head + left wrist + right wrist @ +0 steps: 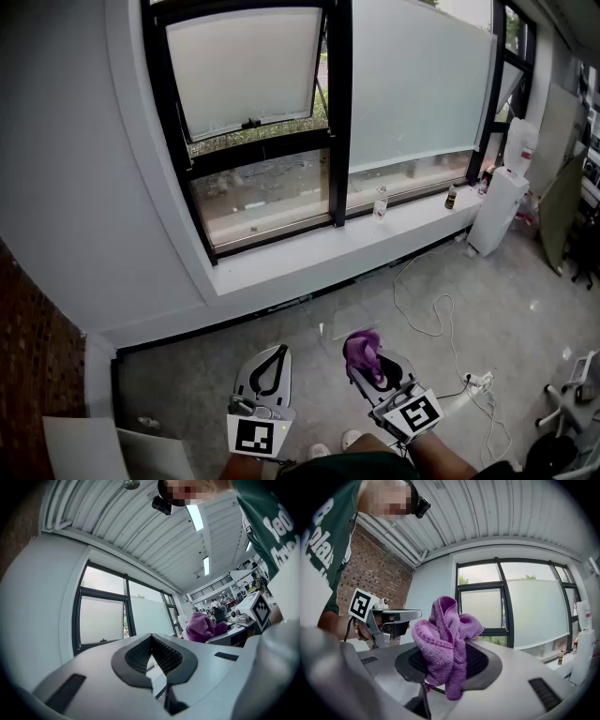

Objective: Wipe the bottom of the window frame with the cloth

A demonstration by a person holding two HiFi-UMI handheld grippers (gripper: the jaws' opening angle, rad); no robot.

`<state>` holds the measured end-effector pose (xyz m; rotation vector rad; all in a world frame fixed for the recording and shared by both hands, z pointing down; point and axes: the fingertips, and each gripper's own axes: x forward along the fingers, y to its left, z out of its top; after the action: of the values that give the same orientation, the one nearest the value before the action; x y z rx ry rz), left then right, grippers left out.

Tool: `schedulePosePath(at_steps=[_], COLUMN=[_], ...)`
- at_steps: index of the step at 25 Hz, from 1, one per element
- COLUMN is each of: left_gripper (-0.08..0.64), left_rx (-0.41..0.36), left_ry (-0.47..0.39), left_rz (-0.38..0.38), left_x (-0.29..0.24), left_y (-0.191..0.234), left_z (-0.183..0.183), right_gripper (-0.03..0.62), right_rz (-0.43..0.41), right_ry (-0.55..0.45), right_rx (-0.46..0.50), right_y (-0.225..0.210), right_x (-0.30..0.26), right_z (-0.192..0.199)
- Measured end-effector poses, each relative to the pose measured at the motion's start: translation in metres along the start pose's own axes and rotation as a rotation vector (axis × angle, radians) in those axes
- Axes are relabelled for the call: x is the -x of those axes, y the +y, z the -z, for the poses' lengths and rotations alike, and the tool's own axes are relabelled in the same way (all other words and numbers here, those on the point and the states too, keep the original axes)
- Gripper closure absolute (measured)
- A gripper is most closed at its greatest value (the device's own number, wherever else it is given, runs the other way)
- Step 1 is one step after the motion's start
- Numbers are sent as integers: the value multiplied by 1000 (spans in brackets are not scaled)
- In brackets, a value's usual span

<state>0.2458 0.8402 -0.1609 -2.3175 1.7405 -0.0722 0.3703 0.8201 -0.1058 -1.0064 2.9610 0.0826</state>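
A purple cloth (363,349) is bunched in my right gripper (367,358), which is shut on it low in the head view, above the grey floor. In the right gripper view the cloth (445,637) sticks up from between the jaws, with the window (506,603) far beyond. My left gripper (278,352) hangs beside it, shut with nothing between its tips. In its own view the left gripper (151,637) points toward the window (103,616). The black bottom rail of the window frame (277,236) runs above a white sill (309,261), well ahead of both grippers.
Two bottles (380,202) (451,197) stand on the sill toward the right. A white water dispenser (500,208) stands at the sill's right end. A white cable (422,309) and a power strip (478,381) lie on the floor. A brick wall (28,375) is on the left.
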Motion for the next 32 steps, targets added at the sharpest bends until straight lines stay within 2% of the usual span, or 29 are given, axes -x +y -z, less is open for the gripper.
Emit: schedulePosePath(at_steps=[12,19,25,32], left_gripper=[556,555,555,557], left_rx=[16,25,71,52], left_ry=[16,36,59,64], left_rz=[6,33,15,6], left_x=[-5,-28,-76,-172], left_y=[-4,-12,-9,-9], left_z=[0,14,37,51], right_gripper=[426,426,426,426], right_rz=[-12,-8,7,-19], right_ry=[1,17,29,36], right_rx=[0,-13,-44,-73], right_y=[0,-19,-68,-151], right_x=[2,-9,-31,-70], right_z=[-1,10,26,42])
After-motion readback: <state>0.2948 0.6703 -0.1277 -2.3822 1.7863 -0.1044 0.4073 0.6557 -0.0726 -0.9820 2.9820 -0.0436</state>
